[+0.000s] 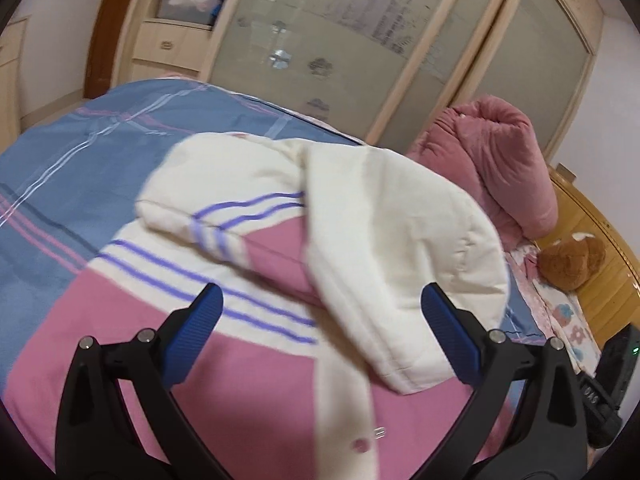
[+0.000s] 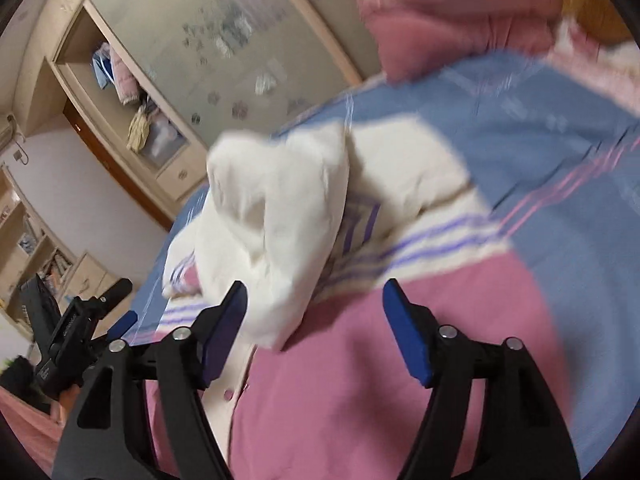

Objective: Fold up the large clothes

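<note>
left gripper (image 1: 322, 308): fingers apart, blue pads wide, nothing between them but air above the jacket (image 1: 248, 344). right gripper (image 2: 316, 308): also spread, empty; its left pad sits just beside the drooping end of a cream sleeve (image 2: 280, 248), whether touching i cannot tell through the blur.

the jacket fills the lower centre of both frames, laid on the blue plaid bedspread (image 1: 80, 160): pink body, cream button placket running down to the bottom edge, purple stripes across the chest. both sleeves look brought in over the body; in the left wrist view one sleeve lies from centre to right of centre, cuff near my right pad.

my reading: sleeve-folding step is done or nearly so, the body not yet folded in half. next move likely calls for dropping both grippers to the hem or shoulders, pinching a thick quilted layer at matching points, and lifting evenly so the sleeves don't slide off.

pose: both grippers hover above the garment, tilted down and forward; the right view is rolled hard. pink quilt (image 1: 500, 160) upper right, brown plush toy (image 1: 572, 264) at right edge, wardrobe (image 1: 320, 40) behind.
</note>
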`<state>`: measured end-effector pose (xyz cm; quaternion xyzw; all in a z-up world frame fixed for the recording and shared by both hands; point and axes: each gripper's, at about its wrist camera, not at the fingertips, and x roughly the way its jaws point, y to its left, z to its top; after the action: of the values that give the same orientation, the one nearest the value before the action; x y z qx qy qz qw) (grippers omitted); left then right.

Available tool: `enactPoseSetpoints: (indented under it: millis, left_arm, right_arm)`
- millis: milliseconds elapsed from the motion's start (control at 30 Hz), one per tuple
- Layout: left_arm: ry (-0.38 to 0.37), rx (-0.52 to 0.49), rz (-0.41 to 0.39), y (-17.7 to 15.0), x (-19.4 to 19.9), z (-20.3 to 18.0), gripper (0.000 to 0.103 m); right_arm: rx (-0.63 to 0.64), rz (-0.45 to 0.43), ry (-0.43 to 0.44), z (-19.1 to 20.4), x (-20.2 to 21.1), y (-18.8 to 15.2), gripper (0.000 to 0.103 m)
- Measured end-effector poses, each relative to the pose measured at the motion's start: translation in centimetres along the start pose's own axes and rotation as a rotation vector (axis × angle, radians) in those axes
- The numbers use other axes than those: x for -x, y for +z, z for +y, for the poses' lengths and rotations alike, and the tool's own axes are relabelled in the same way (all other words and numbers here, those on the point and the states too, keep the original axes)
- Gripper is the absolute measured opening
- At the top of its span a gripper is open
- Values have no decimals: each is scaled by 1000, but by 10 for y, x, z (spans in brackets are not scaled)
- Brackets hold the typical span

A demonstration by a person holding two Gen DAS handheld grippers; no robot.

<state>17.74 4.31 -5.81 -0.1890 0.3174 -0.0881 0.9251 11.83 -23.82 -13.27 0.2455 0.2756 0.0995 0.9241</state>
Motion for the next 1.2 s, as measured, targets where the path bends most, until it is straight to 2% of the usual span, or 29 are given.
enactPoseSetpoints:
  millis: [67, 167, 267, 300, 367, 467, 533, 600, 633, 667, 733, 767, 833, 867, 900, 967, 1033, 1200]
  left_arm:
    - [-17, -47, 19, 3, -12, -21, 101]
    - [-31, -103, 58, 7, -39, -52, 101]
    - [10, -163, 128, 1, -71, -68, 101]
    - [42, -182, 158, -3, -83, -69, 101]
    - [78, -180, 208, -14, -100, -64, 101]
    - [110, -124, 293, -32, -121, -46, 101]
    - [89, -55, 324, -38, -128, -31, 101]
    - [73, -24, 330, -40, -131, -23, 101]
    - [74, -31, 328, -39, -131, -23, 101]
    - [82, -49, 324, -40, -130, -24, 101]
    - [99, -80, 316, -41, -131, -26, 101]
    - [103, -92, 312, -44, -132, -26, 101]
    - [107, -118, 305, -50, -136, -26, 101]
    - [119, -143, 303, -55, -139, -28, 101]
    - [132, -165, 301, -59, -141, -30, 101]
    - [154, -201, 296, -62, -143, -35, 101]
    - [156, -206, 297, -62, -144, -35, 101]
    - [134, -190, 290, -62, -141, -29, 101]
  right_arm:
    - [2, -34, -10, -13, 5, 10, 73]
    - [-37, -82, 58, -19, 8, 29, 73]
    - [-24, -112, 126, -8, 5, 49, 73]
    - [-16, -115, 162, -2, 5, 56, 69]
    - [24, -93, 240, 17, -9, 74, 64]
    - [65, -71, 297, 42, -28, 87, 62]
    - [68, -31, 360, 55, -47, 93, 62]
    - [76, 87, 433, 73, -80, 94, 62]
    - [83, 127, 438, 79, -91, 95, 62]
    - [86, 169, 393, 82, -110, 94, 62]
    - [95, 178, 279, 75, -128, 93, 57]
    - [62, 165, 182, 59, -138, 93, 56]
    - [-40, 172, 87, 25, -150, 90, 56]
    - [-108, 197, 67, 1, -158, 83, 54]
    - [-150, 221, 70, -17, -165, 75, 48]
    - [-174, 229, 83, -37, -173, 61, 40]
    - [-147, 209, 92, -38, -170, 56, 40]
    - [-67, 190, 47, -26, -173, 50, 40]
